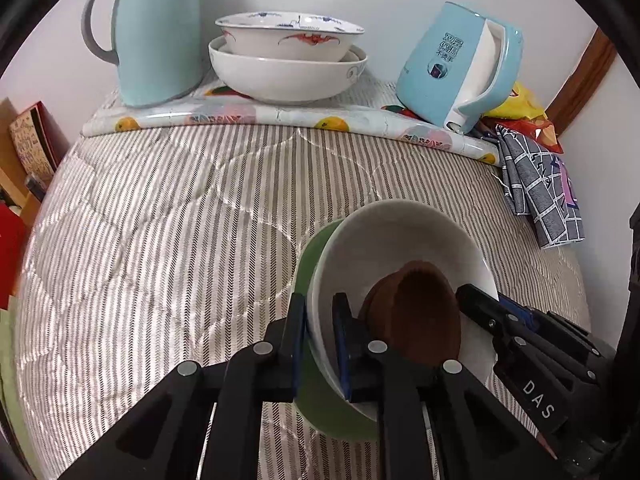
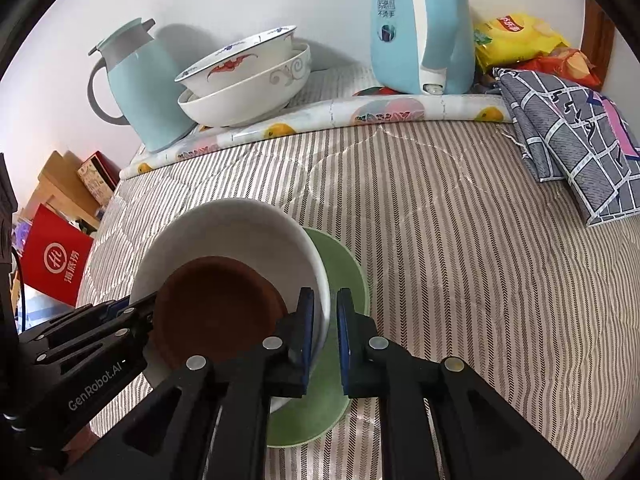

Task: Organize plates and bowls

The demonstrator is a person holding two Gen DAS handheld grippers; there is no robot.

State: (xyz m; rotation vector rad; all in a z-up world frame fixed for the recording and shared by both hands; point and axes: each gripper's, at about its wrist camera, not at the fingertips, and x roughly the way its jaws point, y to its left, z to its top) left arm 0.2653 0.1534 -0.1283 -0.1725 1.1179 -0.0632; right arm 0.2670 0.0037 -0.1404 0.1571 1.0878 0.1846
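Note:
On the striped quilt [image 1: 160, 220] a white bowl [image 1: 400, 236] [image 2: 224, 224] sits on a green plate [image 1: 316, 252] [image 2: 344, 264], with a small brown dish [image 1: 420, 312] [image 2: 216, 308] inside it. My left gripper [image 1: 319, 298] straddles the bowl's left rim, its pads close on either side. My right gripper [image 2: 325, 294] straddles the right rim, and a sliver of green shows between the wall and its outer pad. Both jaws stand narrowly open. At the back, a red-patterned bowl rests inside a larger white bowl [image 1: 288, 76] [image 2: 240, 100].
A pale blue thermos jug [image 1: 160, 40] and a blue kettle [image 1: 452, 68] flank the stacked bowls on a fruit-print mat [image 1: 328, 122]. Snack bags [image 1: 524, 108] and a folded grey checked cloth [image 1: 548, 184] lie at the right. A red box [image 2: 56, 260] stands beyond the left edge.

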